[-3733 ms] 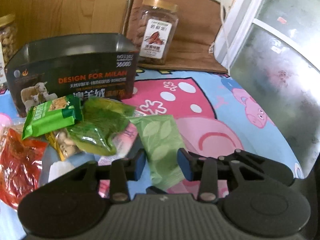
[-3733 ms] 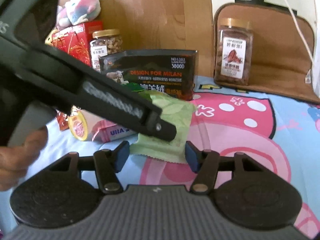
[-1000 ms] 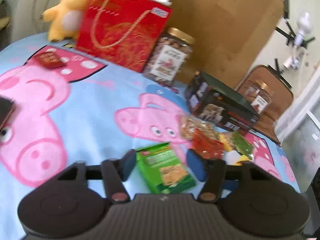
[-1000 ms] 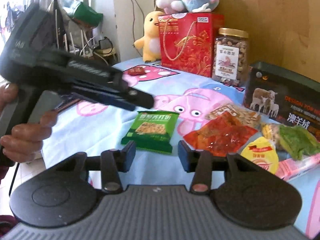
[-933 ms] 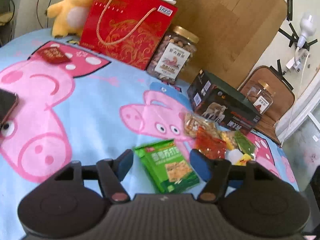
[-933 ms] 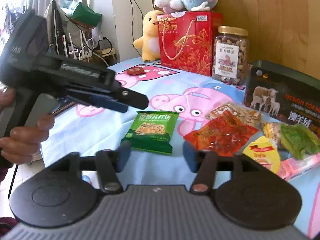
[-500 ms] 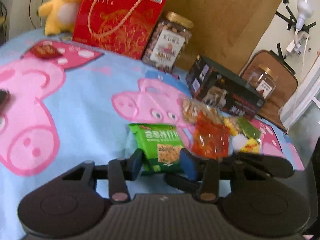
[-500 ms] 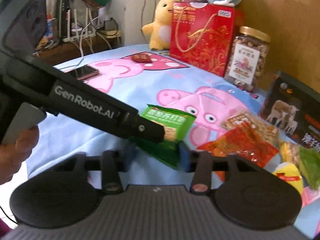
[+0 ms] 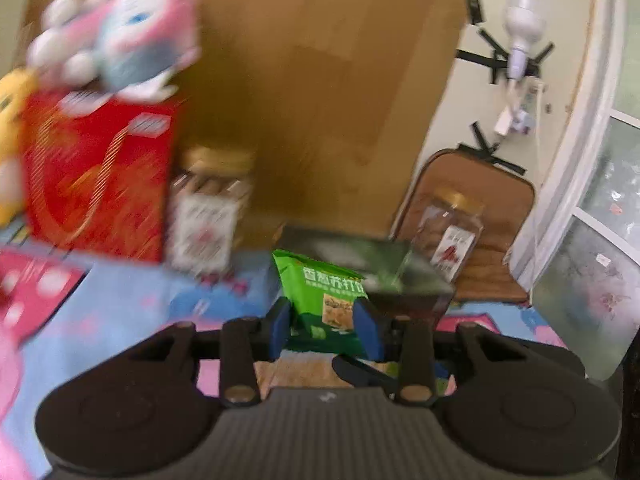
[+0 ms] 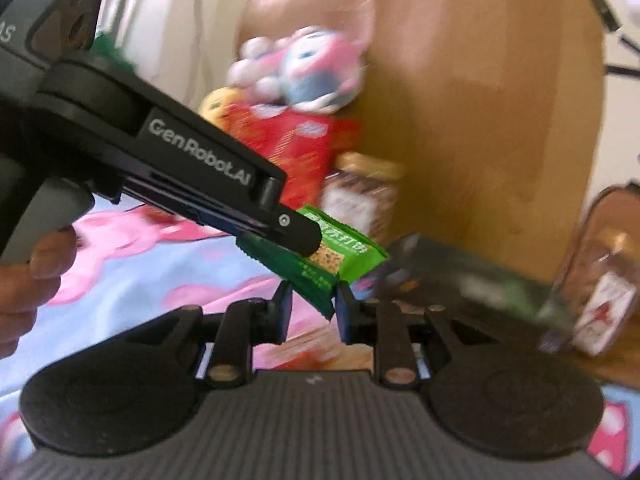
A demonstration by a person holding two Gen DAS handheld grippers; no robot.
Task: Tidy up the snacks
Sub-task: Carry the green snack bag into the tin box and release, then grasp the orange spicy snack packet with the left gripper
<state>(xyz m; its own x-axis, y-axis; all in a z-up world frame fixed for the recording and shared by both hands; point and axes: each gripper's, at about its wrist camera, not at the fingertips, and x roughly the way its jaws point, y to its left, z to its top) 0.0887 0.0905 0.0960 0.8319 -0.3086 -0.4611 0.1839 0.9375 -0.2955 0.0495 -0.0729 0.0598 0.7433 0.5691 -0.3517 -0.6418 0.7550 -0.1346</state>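
Only the right wrist view shows the person's bare left hand (image 10: pixel 28 276) on a grey trigger grip, and the left gripper (image 10: pixel 304 236) seen from the side as a long black arm crossing from the left; only the left wrist view shows a white device taped to the wall (image 9: pixel 520 36) far right of the tool and a frosted window (image 9: pixel 592 280) beside it. One flat green crinkle-edged foil cracker packet (image 9: pixel 324 300) is in sight, lifted clear of the pink-and-blue cartoon-pig bedcloth (image 9: pixel 128 300). Both tools meet on it — the left gripper (image 9: pixel 322 326) has its blue pads (image 9: pixel 278 326) pressed against the packet's two sides, clamped, while the right gripper (image 10: pixel 312 308) has narrowed its dark fingers around the packet's lower corner (image 10: pixel 320 284), though whether they actually pinch it is blurred and I cannot tell. Beyond the tools stand two clear plastic nut jars with gold lids, one ahead-left (image 9: pixel 208 216) and one ahead-right (image 9: pixel 452 236), one dark rectangular cardboard box (image 9: pixel 384 276) straight behind the packet, one red gift bag (image 9: pixel 100 184) to the left with one pink-and-blue plush toy (image 9: pixel 120 36) on top, and one yellow plush duck (image 9: pixel 10 140) at the far left edge. All of this background is motion-blurred.
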